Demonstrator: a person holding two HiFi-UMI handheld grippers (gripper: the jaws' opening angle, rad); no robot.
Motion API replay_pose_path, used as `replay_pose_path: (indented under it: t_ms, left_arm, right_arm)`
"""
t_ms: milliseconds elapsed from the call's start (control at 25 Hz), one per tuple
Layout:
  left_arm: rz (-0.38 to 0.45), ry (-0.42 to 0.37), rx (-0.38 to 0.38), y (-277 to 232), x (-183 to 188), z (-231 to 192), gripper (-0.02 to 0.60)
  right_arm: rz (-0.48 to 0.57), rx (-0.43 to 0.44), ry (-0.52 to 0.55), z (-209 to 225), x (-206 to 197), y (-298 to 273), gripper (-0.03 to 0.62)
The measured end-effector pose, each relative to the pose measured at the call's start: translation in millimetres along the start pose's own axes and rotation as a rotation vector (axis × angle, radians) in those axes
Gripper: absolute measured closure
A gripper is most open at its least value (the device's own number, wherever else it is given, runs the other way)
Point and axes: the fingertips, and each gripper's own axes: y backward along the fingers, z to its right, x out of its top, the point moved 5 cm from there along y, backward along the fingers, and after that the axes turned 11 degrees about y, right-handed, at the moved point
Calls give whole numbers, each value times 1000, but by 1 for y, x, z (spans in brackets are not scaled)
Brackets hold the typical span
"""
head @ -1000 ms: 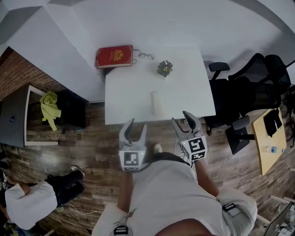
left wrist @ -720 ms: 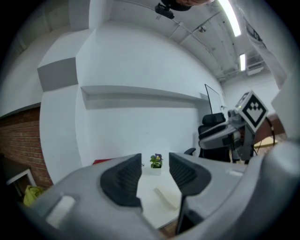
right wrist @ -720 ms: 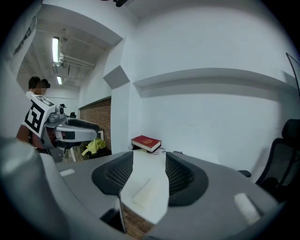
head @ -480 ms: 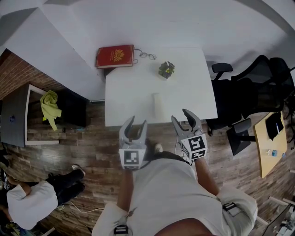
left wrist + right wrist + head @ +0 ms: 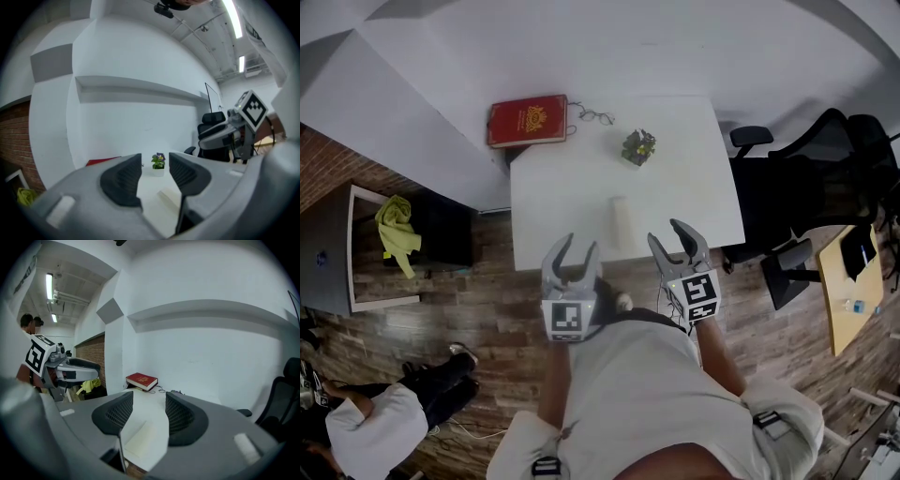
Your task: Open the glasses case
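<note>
Since the earlier frames, the left gripper (image 5: 578, 246) and the right gripper (image 5: 670, 239) have been carried forward, so that their tips now reach the near edge of the white worktop (image 5: 562, 187). Both pairs of jaws are held moderately apart, with nothing between them. The glasses case (image 5: 622, 221), a pale oblong box, is laid lengthwise close to the near edge, between the two grippers and just beyond them, untouched. It is judged light and rigid, with a smooth shell that may slide on the bare top. One end is therefore best pinned across its narrow width by one gripper while the lid is lifted along a long side by the other; where the seam lies cannot be made out. At the far left corner a red book (image 5: 528, 121) is seen, with a pair of spectacles (image 5: 593, 116) just beside it and a small potted plant (image 5: 638, 146) to their right, all well apart from the case. Black office chairs (image 5: 787, 197) are stood off the right side. Nothing is seen in the way of the approach.
</note>
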Motion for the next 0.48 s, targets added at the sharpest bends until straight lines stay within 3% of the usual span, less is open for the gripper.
replay_pose_path:
  t_ms: [480]
  left_arm:
    - [-55,-4,-103,-48,-12,-37,399]
  right_arm:
    - [-98,-42,-50,5,-14,-44,390]
